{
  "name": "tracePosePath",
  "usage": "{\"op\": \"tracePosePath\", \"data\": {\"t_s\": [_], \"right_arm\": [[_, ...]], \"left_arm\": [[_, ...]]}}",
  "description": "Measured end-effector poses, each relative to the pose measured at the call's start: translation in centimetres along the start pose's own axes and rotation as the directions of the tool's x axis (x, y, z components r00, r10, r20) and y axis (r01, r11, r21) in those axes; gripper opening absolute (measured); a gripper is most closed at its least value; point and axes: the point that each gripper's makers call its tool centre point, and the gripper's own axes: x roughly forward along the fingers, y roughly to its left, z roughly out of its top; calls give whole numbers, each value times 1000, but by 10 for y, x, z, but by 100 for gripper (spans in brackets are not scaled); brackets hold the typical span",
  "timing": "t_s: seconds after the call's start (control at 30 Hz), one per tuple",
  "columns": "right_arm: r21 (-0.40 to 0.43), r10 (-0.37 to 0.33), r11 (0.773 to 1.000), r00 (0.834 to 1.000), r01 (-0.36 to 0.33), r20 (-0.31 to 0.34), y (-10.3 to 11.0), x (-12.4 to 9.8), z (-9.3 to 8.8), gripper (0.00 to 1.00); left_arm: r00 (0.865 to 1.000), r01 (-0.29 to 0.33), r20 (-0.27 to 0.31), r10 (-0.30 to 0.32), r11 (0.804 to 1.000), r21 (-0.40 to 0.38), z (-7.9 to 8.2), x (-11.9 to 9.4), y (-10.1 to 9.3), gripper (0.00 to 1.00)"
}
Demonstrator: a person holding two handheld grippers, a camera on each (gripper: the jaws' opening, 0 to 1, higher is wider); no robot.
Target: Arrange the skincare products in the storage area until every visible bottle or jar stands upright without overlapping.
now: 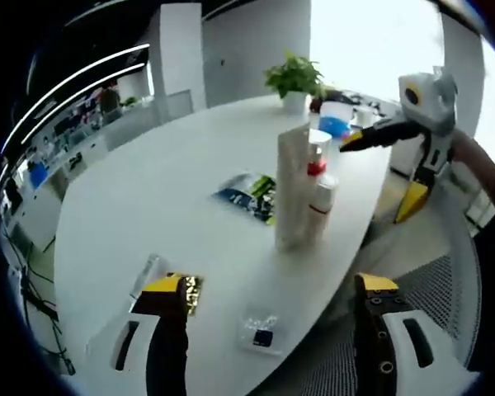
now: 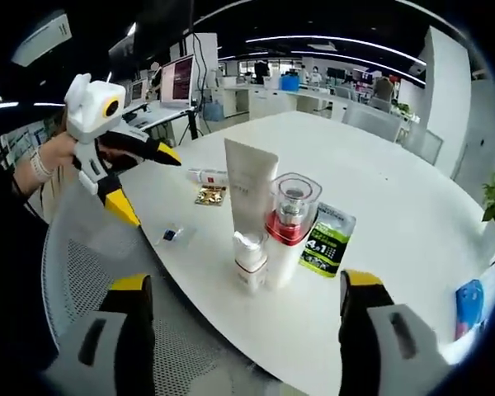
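A tube [image 2: 247,191], a clear-capped bottle [image 2: 290,227] and a small bottle [image 2: 250,261] stand upright, touching, near the table [image 2: 379,190] edge, a sachet [image 2: 327,240] beside them, both the left gripper [image 1: 268,326] and the right gripper [image 2: 246,330] spread wide, holding nothing.

White surface [image 1: 148,214] carries potted plant [image 1: 294,80] at far end; mesh chair [image 2: 91,272] beside it; monitor [image 2: 182,80] beyond.

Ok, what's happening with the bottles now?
Both hand-held grippers open, empty. Tall tube, pump bottle, small bottle upright, clustered. Small tube lying flat.
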Motion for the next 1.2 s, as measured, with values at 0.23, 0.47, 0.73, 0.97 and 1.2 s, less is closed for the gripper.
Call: {"op": "tracePosePath", "data": {"t_s": [0.23,0.47,0.73,0.97,1.2], "right_arm": [[-17,7,1000,1000,-7,3,3,-1,5,99],[-15,2,1000,1000,-2,5,1,5,9,100],[-8,-11,1000,999,11,-41,3,4,1,100],[28,-18,999,997,20,-72,12,8,-1,100],[75,-75,994,993,82,-95,16,7,-1,100]], "left_arm": [[999,-31,-36,30,999,-20,-12,-9,10,91],[989,-21,-146,19,1000,-10,-36,-14,22,97],[992,-32,-125,28,999,-24,-44,-18,52,97],[984,-16,-179,16,1000,-3,-53,-14,92,97],[974,19,-228,-11,999,34,-65,-4,132,97]]}}
